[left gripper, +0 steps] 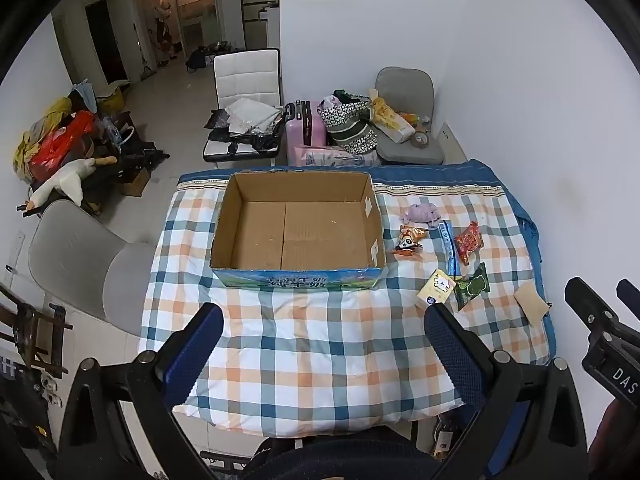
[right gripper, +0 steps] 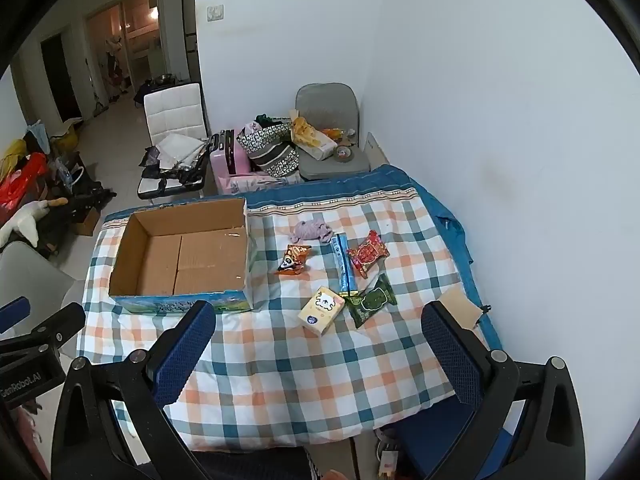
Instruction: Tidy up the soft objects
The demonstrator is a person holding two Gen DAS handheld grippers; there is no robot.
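Both grippers, left gripper (left gripper: 320, 344) and right gripper (right gripper: 316, 340), hang wide open, holding nothing. Cardboard box (right gripper: 180, 256) empty at 11 o'clock. Soft stuff at 1 o'clock: purple plush (right gripper: 310, 230), tissue pack (right gripper: 322, 310), snack packets (right gripper: 366, 258). Risk: crinkly packets probably slip, quilt (right gripper: 280, 360) snags fingertip.

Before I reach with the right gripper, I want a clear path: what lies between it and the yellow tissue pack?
Only bare checked quilt lies between the open right gripper and the yellow tissue pack, as the right wrist view shows.
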